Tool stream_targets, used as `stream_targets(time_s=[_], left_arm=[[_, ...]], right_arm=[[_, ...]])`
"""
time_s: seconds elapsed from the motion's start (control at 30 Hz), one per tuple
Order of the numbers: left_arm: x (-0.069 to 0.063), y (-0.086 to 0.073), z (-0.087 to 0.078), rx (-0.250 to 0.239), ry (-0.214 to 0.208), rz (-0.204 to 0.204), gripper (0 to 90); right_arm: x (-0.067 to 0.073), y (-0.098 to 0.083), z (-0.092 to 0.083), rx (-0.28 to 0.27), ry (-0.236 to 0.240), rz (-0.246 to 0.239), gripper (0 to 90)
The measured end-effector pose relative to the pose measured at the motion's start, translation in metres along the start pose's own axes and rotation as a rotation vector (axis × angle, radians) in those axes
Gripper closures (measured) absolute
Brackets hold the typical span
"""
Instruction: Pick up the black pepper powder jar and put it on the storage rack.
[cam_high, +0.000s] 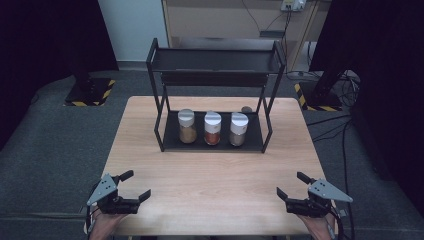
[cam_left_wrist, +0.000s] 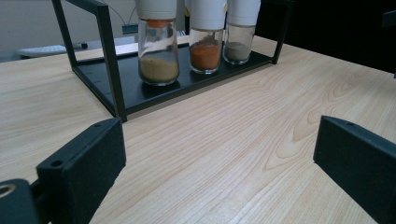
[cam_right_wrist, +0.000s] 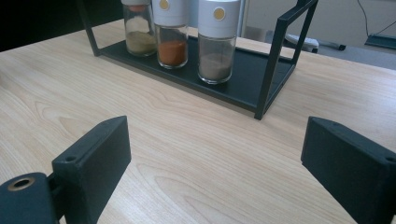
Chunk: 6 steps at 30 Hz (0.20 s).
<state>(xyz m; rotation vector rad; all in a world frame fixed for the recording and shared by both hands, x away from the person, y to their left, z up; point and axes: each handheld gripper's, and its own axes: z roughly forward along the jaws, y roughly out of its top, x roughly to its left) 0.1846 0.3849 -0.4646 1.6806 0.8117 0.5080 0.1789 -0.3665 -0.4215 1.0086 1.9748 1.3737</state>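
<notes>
A black two-tier rack stands at the far middle of the wooden table. On its lower shelf three white-capped glass spice jars stand in a row: a tan one, an orange one and a grey-brown one. My left gripper rests open near the table's front left corner, nothing between its jaws. My right gripper stands open near the front right corner, also holding nothing. Both point toward the rack, well short of it.
The rack's upper shelf is bare. A small dark round object lies on the table behind the rack. The wooden table has bare wood between the grippers and the rack. Grey carpet, stands and cables surround the table.
</notes>
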Motion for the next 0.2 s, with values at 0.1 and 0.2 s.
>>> stream_targets(time_s=[0.1, 0.2], left_arm=[[0.0001, 0.0001, 0.0002, 0.001, -0.001, 0.001, 1.4], [0.0001, -0.0002, 0.0, -0.001, 0.0, -0.001, 1.5]], right_arm=[[-0.0001, 0.0005, 0.0002, 0.006, 0.001, 0.004, 8.5], [-0.0001, 0.0002, 0.0001, 0.004, -0.001, 0.005, 8.5]])
